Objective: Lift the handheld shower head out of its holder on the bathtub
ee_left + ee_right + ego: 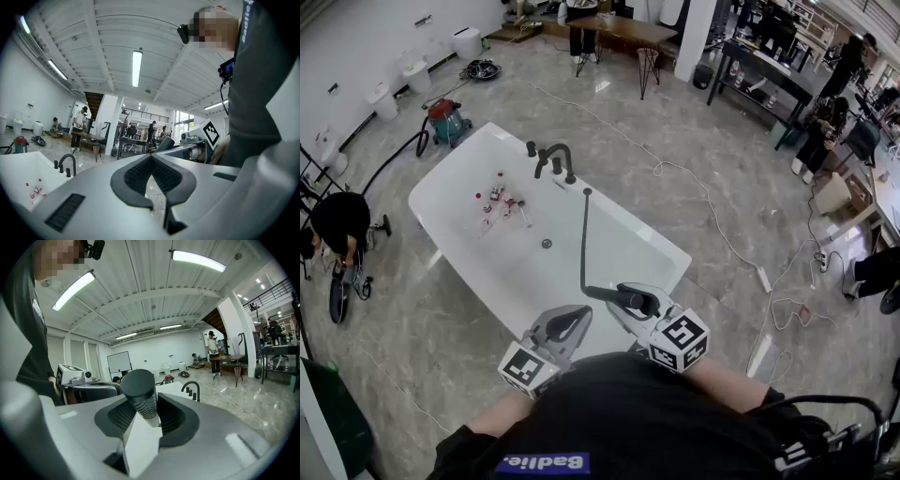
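The black handheld shower head is off the white bathtub and lies level over the near rim. My right gripper is shut on its handle. Its black hose runs up to the rim by the black faucet. In the right gripper view the shower head stands clamped between the pads of the right gripper. My left gripper hangs just left of it, shut with nothing in it. In the left gripper view the left gripper has its pads together, and the shower head's end shows beyond.
Small red and white items and a drain lie in the tub. A red vacuum stands at the far left, and a person crouches at the left. Cables cross the floor on the right. Tables stand at the back.
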Available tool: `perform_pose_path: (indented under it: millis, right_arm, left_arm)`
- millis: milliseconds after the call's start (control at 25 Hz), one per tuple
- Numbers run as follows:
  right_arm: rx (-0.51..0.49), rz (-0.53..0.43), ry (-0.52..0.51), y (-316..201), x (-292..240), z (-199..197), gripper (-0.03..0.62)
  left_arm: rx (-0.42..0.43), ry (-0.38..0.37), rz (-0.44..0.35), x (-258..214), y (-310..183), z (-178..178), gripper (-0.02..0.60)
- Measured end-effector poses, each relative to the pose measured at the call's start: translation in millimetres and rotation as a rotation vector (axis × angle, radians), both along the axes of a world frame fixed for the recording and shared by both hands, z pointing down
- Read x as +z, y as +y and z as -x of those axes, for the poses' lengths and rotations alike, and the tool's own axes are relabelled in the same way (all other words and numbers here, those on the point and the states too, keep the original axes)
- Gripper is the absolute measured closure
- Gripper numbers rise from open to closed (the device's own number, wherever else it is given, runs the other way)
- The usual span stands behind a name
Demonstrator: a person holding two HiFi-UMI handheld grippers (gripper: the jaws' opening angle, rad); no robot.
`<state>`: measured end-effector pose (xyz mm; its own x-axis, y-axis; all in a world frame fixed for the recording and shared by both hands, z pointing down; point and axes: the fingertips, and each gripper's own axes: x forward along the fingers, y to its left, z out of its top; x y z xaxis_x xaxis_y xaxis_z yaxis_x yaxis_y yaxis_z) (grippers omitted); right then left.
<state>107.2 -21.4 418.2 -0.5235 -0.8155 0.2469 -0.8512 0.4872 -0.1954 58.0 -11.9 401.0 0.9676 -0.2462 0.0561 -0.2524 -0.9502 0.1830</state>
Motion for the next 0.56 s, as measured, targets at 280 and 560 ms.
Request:
perform_pose_path:
  millis: [280, 560]
  right_arm:
    - [0.003, -0.003, -0.002, -0.9, 0.9, -1.3, 0.461]
    - [0.001, 0.004, 0.001, -1.8, -1.2, -0.6, 0.461]
  left_arm:
    - [0.004, 0.000, -0.003, 2.0, -1.6, -1.7, 0.578]
    - [0.009, 0.015, -0.004, 1.6, -4.2, -2.7, 0.578]
